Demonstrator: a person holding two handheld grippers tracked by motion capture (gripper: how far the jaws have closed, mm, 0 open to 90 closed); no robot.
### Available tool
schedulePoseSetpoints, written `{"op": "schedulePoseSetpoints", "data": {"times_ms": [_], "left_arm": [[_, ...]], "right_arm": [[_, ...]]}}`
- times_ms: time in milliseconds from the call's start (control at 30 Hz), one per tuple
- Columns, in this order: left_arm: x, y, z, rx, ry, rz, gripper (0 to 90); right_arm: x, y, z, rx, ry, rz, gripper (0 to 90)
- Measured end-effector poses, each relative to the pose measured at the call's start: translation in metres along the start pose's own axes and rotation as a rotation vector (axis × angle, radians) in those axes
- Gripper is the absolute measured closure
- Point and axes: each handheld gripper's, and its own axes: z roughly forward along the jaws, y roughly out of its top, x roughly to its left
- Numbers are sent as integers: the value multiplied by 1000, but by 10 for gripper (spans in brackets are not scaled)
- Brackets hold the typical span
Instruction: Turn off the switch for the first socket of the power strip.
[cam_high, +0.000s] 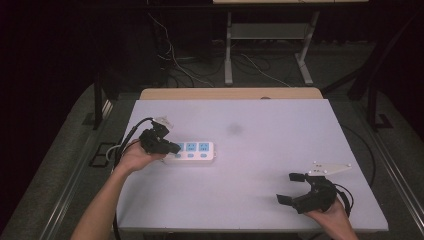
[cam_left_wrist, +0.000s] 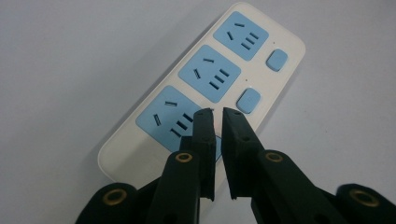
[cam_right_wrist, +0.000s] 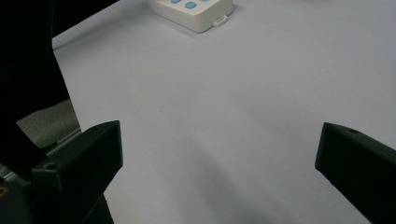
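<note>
A white power strip (cam_high: 192, 151) lies on the left half of the white table (cam_high: 260, 150), its long side running left to right in the high view. It carries three blue socket panels in a row, each with its own blue button beside it (the left gripper view shows two buttons in full, the third hidden behind the jaws). No brand name, label or other writing can be read on the strip in any view. The left gripper (cam_left_wrist: 217, 113) is at the strip's left end, its jaws drawn nearly together with only a thin slit between them and nothing held, their tips poised at the near socket panel's edge; whether they touch the strip cannot be told. The left hand (cam_high: 134, 157) grips it from the table's left side. The right gripper (cam_high: 291, 188) is well apart from the strip, near the table's front right corner, its jaws spread wide over bare tabletop and empty, with the right hand (cam_high: 334, 218) behind it. In the right gripper view the strip (cam_right_wrist: 194, 11) shows far off at the top edge.
</note>
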Motion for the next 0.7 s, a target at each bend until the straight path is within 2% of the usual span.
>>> {"op": "schedulePoseSetpoints", "data": {"times_ms": [167, 333, 567, 700], "left_arm": [[1, -1, 4, 5, 7, 3, 888], [1, -2, 6, 13, 16, 2, 892], [2, -5, 11, 29, 8, 3, 892], [2, -6, 12, 20, 5, -7, 893]], "right_arm": [[0, 0, 0, 2, -2, -3, 5], [0, 0, 0, 3, -1, -3, 5], [0, 0, 1, 5, -3, -6, 5], [0, 0, 1, 3, -8, -3, 5]]}}
